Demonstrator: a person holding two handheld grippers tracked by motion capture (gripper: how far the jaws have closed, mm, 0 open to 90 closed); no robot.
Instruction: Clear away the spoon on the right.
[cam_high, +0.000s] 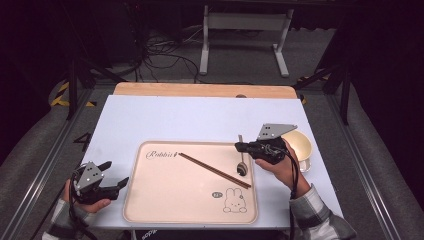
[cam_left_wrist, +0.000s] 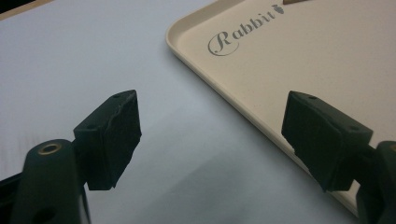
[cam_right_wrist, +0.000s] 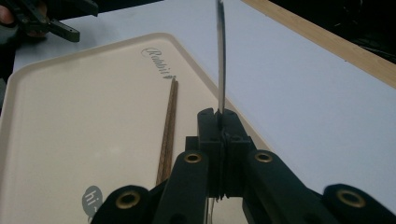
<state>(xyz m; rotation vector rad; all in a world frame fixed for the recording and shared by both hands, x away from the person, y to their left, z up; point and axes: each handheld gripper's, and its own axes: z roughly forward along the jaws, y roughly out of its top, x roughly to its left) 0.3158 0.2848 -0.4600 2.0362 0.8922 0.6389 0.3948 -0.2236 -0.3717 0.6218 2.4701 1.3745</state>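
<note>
A cream tray (cam_high: 150, 200) printed with "Rabbit" and a rabbit drawing lies in the middle of the white table. A pair of dark wooden chopsticks (cam_high: 212, 170) lies slantwise on it. My right gripper (cam_high: 244, 147) hovers over the tray's far right corner, shut on the thin metal handle of a spoon (cam_high: 242, 169), whose bowl hangs low over the tray. In the right gripper view the jaws (cam_right_wrist: 218, 114) pinch the spoon handle (cam_right_wrist: 220, 56), with the chopsticks (cam_right_wrist: 168, 126) to their left. My left gripper (cam_high: 116, 173) rests open just left of the tray, nothing between its pads (cam_left_wrist: 116, 135).
A cream bowl (cam_high: 301, 143) stands on the table right of the tray, behind my right hand. A wooden strip (cam_high: 200, 90) runs along the table's far edge. Beyond it are a floor with cables and a white stand. The tray rim (cam_left_wrist: 196, 60) lies close to the left jaws.
</note>
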